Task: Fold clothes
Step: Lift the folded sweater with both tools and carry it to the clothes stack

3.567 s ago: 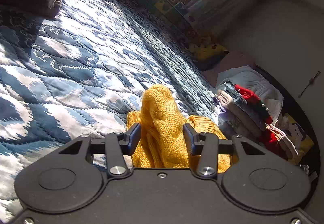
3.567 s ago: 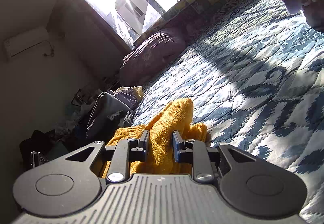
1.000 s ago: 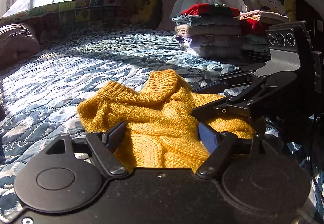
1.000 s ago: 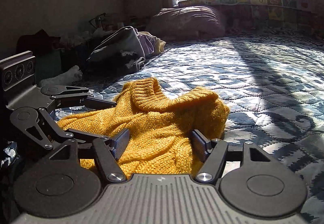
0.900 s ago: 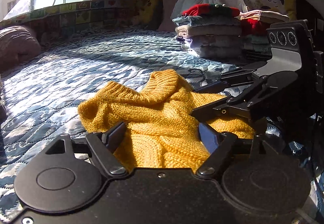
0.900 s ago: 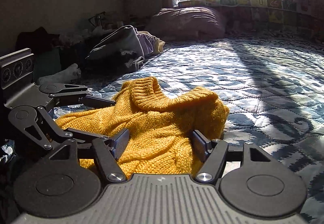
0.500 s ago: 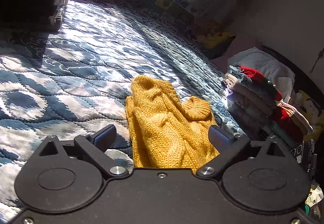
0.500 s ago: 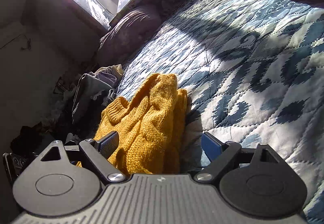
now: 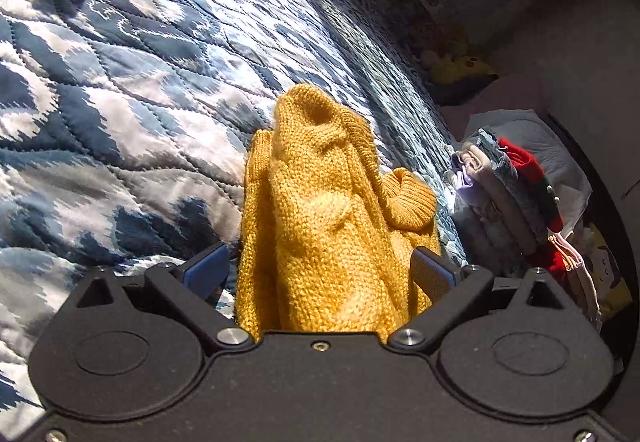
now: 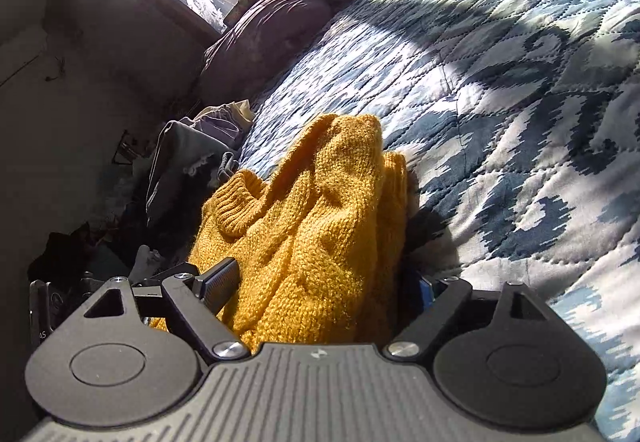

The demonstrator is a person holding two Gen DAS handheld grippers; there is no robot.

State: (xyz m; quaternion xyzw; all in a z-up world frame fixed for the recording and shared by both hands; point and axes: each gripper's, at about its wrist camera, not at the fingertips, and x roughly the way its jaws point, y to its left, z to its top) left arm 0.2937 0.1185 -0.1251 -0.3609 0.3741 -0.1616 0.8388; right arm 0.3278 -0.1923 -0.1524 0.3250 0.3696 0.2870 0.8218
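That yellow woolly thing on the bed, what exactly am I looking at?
It is a mustard-yellow sweater in chunky cable knit, with a ribbed cuff or collar curling out at one side. It lies bunched in a rumpled heap, not yet folded flat, on the blue-and-white quilted bedspread. Its near end sits between the open jaws of the left gripper and the right gripper; neither clamps it.

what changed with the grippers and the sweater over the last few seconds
Both grippers let go: the left gripper and right gripper, earlier clamped on the yellow sweater, now have fingers spread wide with the knit loose between them. The sweater, lifted before, now lies bunched on the quilt, collar flopped to one side. The quilt and the stack of folded clothes are unchanged.
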